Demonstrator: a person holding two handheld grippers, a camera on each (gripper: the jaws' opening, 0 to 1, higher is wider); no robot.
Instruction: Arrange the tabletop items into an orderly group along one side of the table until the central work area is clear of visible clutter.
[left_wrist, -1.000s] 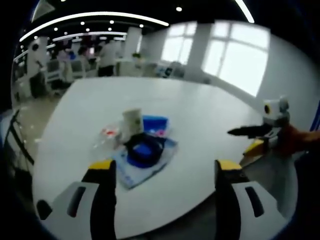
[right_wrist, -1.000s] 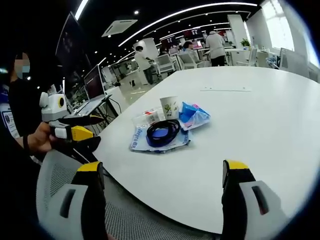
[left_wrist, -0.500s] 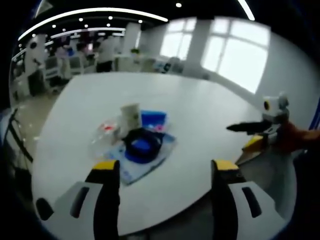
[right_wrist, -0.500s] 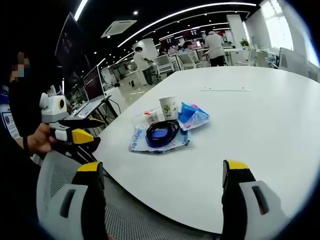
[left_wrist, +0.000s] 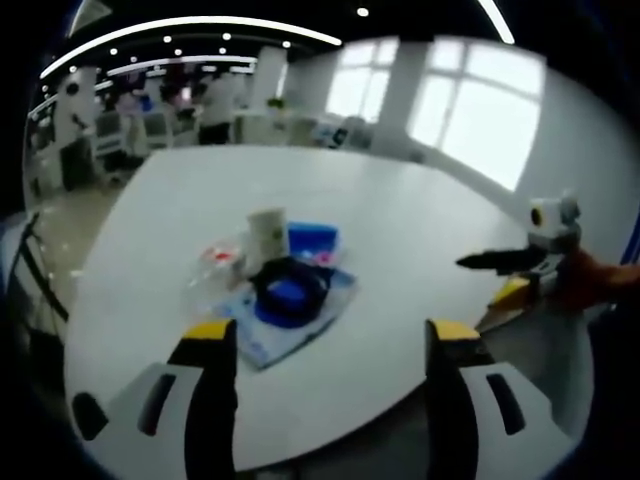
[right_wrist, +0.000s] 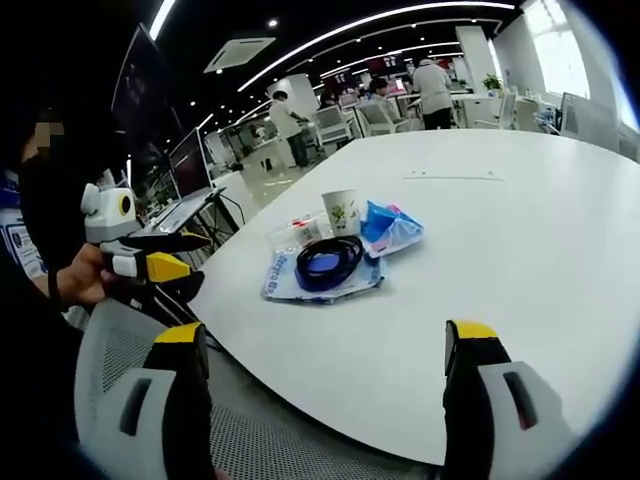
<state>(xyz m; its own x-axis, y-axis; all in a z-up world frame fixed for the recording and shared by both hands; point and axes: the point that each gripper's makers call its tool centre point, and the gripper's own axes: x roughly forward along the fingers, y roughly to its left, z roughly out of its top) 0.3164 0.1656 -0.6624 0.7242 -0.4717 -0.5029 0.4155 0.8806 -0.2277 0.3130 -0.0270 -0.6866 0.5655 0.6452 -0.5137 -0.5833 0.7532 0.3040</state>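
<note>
Left gripper view: left tool jaws spread wide, holding nothing, hovering off the desk edge. The cluster sits mid-desk ahead: paper cup upright, black-and-blue coil on a flat plastic packet, blue pouch just behind, clear wrapper beside the cup. Versus a second ago, only slight camera drift; nothing on the desk moved. Right tool at the far edge, hand-held, open or shut: can't tell.

Right gripper view: right tool also wide open, empty, short of the desk. Same cluster: cup, coil, pouch, untouched. Left tool hangs beside the desk edge, over a mesh chair.

Read: no change, no contact yet. Clearing hasn't started; the whole pile is left to shift.
</note>
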